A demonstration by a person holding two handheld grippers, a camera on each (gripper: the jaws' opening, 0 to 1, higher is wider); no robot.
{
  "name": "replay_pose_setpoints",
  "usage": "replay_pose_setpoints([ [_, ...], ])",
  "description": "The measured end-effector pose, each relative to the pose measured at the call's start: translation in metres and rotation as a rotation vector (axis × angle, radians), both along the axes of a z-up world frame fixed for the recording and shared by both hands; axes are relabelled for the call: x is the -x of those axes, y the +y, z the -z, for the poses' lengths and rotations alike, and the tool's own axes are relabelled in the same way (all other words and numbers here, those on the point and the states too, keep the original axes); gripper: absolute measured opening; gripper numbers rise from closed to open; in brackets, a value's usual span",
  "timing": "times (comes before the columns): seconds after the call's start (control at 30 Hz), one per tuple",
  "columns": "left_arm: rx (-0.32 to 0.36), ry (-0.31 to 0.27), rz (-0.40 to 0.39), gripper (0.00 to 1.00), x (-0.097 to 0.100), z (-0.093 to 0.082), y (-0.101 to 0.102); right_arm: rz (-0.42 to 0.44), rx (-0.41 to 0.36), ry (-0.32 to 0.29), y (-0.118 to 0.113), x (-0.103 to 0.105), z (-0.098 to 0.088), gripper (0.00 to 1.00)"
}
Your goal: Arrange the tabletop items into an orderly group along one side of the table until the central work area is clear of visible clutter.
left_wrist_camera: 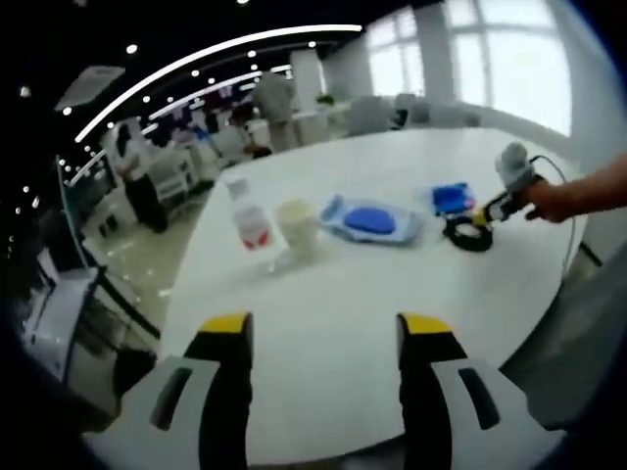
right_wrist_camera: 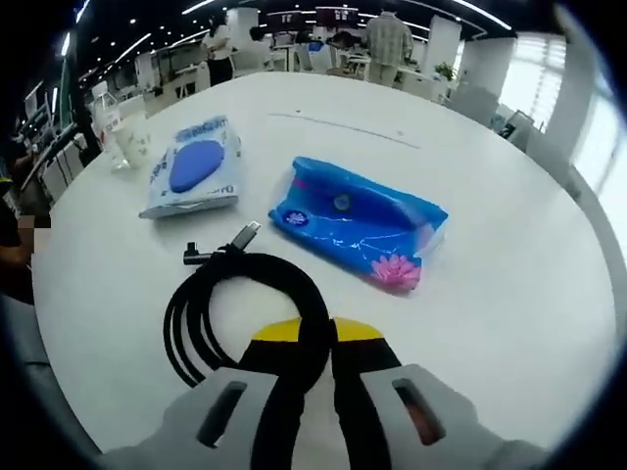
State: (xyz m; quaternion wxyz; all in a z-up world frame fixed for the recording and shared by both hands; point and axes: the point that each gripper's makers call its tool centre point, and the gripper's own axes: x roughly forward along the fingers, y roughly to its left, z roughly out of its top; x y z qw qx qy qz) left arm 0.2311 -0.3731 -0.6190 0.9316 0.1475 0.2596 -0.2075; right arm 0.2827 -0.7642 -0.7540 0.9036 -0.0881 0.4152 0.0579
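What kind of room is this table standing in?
Probably a large open office or showroom: rows of ceiling lights, people standing among desks further back, big bright windows, and a broad round white table up front.

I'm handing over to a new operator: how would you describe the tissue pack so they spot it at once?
Start at the round white table, then the coiled black cable pinched in the right gripper. Just beyond the coil lies the tissue pack. It is glossy bright blue with a pink lotus flower on one end, unlike the paler wipes pouch with its dark blue oval lid.
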Motion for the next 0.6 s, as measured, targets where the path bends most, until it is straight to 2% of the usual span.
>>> replay_pose_setpoints([
  [0.13, -0.017, -0.027, 0.012, 0.56, -0.001, -0.004, -0.001, -0.018, 0.008, -0.003, 0.001, 0.009, -0.004, 0.16],
  [0.23, -0.032, -0.040, 0.020, 0.56, 0.000, -0.005, -0.001, 0.018, -0.014, -0.020, -0.003, 0.014, -0.007, 0.18],
  [0.37, -0.012, -0.060, 0.021, 0.56, 0.000, -0.011, 0.000, 0.049, -0.033, -0.036, -0.003, 0.017, -0.006, 0.23],
  [0.43, 0.013, -0.066, 0.017, 0.56, -0.001, -0.014, 0.001, 0.027, -0.019, -0.052, 0.003, 0.018, -0.009, 0.29],
  [0.5, 0.050, -0.066, 0.011, 0.56, -0.001, -0.016, 0.001, -0.054, 0.055, -0.095, 0.011, 0.014, -0.016, 0.30],
  [0.6, 0.083, -0.060, 0.007, 0.56, 0.000, -0.017, 0.002, -0.098, 0.094, -0.106, 0.028, 0.019, -0.024, 0.30],
])
